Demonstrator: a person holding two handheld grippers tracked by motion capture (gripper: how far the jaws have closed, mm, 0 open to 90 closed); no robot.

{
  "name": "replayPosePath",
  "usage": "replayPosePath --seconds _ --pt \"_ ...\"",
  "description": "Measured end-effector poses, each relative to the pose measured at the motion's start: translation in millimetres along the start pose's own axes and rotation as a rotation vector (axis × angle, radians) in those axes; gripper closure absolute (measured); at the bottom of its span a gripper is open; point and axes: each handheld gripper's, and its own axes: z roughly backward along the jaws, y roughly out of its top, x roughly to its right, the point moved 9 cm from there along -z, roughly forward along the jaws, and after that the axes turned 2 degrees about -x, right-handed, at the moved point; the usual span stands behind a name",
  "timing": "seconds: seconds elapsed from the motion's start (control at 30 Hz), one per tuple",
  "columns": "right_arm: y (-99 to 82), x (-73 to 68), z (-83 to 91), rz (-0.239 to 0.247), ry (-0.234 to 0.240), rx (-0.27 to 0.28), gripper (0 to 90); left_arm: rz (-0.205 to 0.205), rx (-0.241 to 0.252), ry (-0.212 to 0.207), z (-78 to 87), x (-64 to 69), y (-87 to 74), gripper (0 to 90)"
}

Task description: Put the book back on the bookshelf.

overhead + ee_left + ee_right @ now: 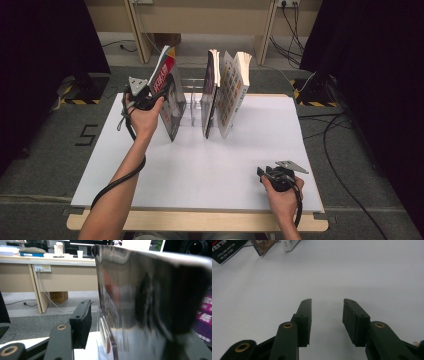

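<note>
Dark book [150, 302] stands between left gripper [120, 322] jaws.

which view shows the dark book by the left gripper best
The high view: the dark book stands whole, leaning in the clear rack beside the left gripper. The left gripper view gives only a blurred, glossy close-up of its cover. The right gripper view catches just a lower corner.

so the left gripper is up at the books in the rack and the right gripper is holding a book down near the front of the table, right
Not quite. The right gripper holds nothing: the right gripper view shows its jaws open over the bare white table. The left gripper is indeed up at the books in the rack.
</note>
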Motion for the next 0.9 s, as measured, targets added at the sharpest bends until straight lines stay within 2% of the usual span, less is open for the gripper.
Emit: replayPosePath --seconds 0.17,0.27,0.33,0.47,0.63,0.9 --pt "5.7 -0.4 -2.2 -0.002 0.000 0.006 59.9 0.028 -0.012 -0.029 13.8 -0.2 -3.0 42.0" --pt "10.0 -1.8 -4.7 0.001 0.000 0.010 59.9 0.015 -0.028 -0.046 21.2 2.7 -7.0 41.0" --pt "11.1 -2.1 -6.3 0.002 0.001 0.009 60.0 0.021 -0.036 -0.054 24.0 3.3 -8.7 40.6" --pt "13.4 -4.4 -8.0 0.007 0.004 0.008 59.9 0.026 -0.023 -0.067 32.4 5.3 -5.6 39.8" --pt "15.2 -1.9 -7.3 0.010 0.003 0.015 59.9 0.021 -0.037 -0.096 41.0 11.5 -9.1 38.1" --pt "15.1 2.5 -5.1 0.006 -0.006 0.020 59.9 0.029 -0.062 -0.112 55.9 6.8 -18.7 35.4"
